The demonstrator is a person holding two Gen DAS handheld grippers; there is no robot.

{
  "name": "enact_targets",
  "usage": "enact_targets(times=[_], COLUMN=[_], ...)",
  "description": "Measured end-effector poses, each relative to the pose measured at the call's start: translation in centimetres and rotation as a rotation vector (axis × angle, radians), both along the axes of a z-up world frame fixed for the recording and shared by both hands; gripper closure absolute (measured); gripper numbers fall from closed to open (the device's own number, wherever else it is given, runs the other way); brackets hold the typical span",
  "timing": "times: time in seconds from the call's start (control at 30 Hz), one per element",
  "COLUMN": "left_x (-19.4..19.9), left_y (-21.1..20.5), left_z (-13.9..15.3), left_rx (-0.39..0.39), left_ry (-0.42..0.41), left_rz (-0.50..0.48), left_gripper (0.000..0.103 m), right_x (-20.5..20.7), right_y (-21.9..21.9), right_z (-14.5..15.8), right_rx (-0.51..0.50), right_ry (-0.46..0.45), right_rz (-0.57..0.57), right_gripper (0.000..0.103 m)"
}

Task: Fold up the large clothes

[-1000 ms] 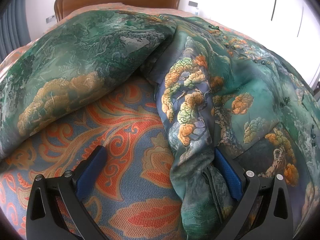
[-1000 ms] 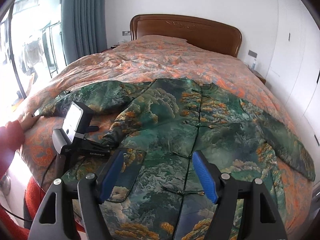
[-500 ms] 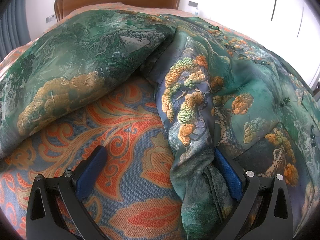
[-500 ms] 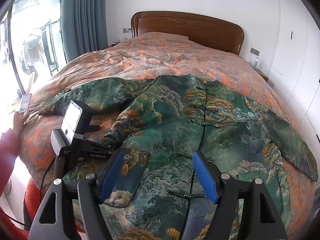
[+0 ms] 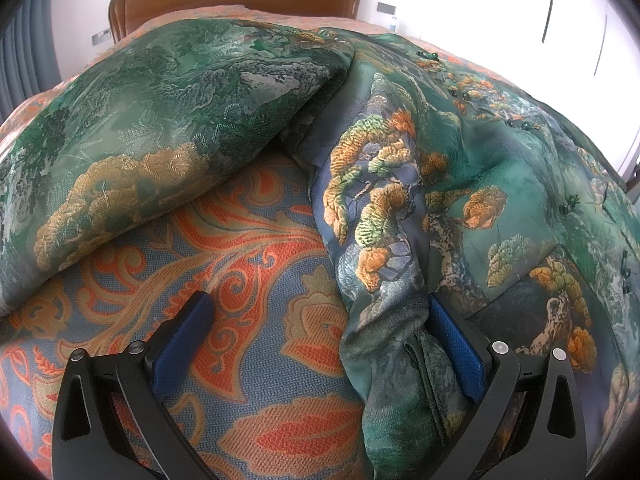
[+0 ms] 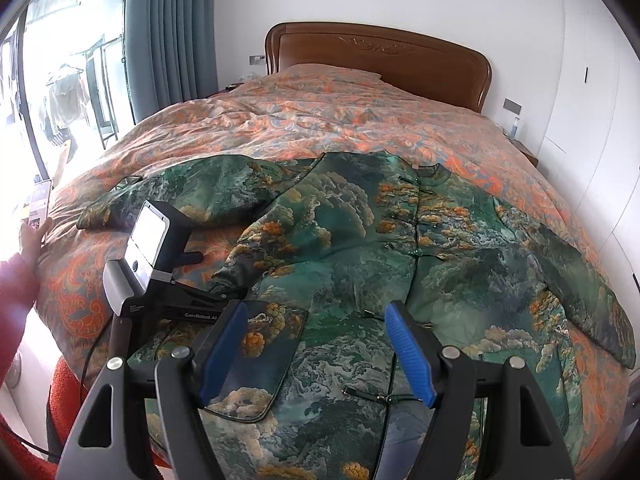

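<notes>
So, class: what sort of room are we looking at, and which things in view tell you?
Most likely a home bedroom: a wooden headboard behind a large bed with an orange patterned bedspread, and grey-blue curtains at the window. A green jacket lies spread on the bed.

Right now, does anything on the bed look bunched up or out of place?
Yes. The green brocade jacket is bunched into a ridge at its side edge, beside the left claw; elsewhere it lies flat on the orange patterned bedspread.
</notes>
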State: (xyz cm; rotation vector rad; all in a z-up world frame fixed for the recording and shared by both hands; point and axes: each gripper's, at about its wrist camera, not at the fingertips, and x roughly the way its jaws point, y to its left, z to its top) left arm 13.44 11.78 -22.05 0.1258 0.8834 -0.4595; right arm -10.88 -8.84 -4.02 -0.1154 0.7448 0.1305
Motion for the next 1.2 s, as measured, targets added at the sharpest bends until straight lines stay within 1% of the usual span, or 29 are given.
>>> enact_targets(times=[0.47,0.83,1.2], left_x=[0.0,0.0,0.0], left_y=[0.0,0.0,0.0], left_z=[0.0,0.0,0.0], left_rx=[-0.001,-0.001,-0.001], left_ry=[0.001,0.001,0.001], left_rz=[0.0,0.0,0.0], left_gripper=[0.0,0.0,0.0], right_x=[0.1,0.1,0.1], right_y=[2.1,2.2,3.0], right_z=[0.1,0.2,0.1], right_rx=[-0.033,-0.032,-0.043], right_ry=[-0.005,-0.007,0.0], right_rz=[0.033,0.027,0.044], right_gripper=[0.03,0.03,0.03])
